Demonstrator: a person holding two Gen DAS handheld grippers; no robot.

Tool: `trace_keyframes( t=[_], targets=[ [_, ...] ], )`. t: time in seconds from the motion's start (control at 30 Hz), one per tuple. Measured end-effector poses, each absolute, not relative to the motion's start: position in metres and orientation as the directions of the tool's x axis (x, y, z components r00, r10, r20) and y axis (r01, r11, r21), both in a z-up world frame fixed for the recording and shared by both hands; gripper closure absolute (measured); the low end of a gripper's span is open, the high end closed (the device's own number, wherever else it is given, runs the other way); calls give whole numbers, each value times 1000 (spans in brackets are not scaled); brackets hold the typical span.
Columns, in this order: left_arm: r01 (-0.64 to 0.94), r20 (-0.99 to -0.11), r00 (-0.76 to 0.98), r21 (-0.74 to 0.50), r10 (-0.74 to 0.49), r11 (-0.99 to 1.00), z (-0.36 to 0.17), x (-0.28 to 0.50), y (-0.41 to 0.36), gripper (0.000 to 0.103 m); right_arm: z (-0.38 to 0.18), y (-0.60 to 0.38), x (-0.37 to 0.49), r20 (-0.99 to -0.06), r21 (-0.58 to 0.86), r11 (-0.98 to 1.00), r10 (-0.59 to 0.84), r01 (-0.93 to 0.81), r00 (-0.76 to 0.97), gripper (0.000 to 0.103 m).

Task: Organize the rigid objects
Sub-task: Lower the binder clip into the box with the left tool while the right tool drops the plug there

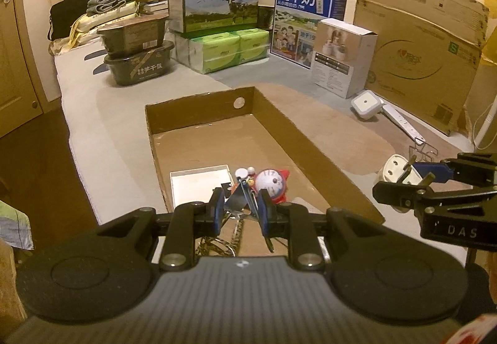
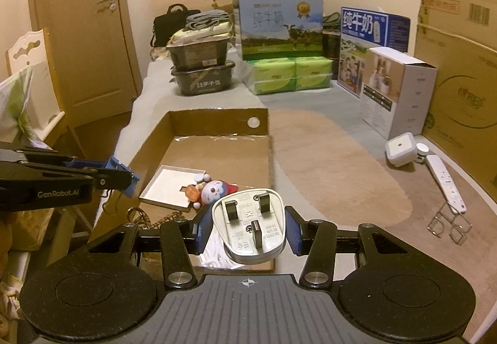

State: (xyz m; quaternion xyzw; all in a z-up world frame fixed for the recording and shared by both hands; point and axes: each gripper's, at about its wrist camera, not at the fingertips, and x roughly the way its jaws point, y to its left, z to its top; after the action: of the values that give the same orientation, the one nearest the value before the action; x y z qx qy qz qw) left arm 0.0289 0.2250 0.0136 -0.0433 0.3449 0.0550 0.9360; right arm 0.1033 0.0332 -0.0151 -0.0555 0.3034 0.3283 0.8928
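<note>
My right gripper [image 2: 248, 227] clamps the white plug [image 2: 248, 224], near edge of the cardboard tray [image 2: 217, 120]. My left gripper [image 1: 240, 207] is clenched on a small metal clip [image 1: 237, 202] over the tray's near end. Tray's far half is bare; toy [image 2: 216, 190] and white lid [image 2: 169, 187] crowd the near part. Power strip [image 2: 445, 182] lies far right.

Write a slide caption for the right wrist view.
Right gripper holds a white plug near the cardboard tray containing a toy.

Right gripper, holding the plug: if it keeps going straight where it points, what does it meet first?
Likely the cardboard tray, near its right wall; the right gripper points down over it with the plug. Depth unclear.
</note>
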Motion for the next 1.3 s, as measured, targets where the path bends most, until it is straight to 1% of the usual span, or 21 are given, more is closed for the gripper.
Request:
trace_keyframes(
  t=[0.93,1.3],
  targets=[
    [-168,-685,721,-33,100,985,-17,103,271,83,-32,93,190,-604,95,749,567,-655,561,54],
    [-186,-688,717,-28,116,982,-28,149,296,83,-43,120,228,-612,102,742,572,-663,546,54]
  ],
)
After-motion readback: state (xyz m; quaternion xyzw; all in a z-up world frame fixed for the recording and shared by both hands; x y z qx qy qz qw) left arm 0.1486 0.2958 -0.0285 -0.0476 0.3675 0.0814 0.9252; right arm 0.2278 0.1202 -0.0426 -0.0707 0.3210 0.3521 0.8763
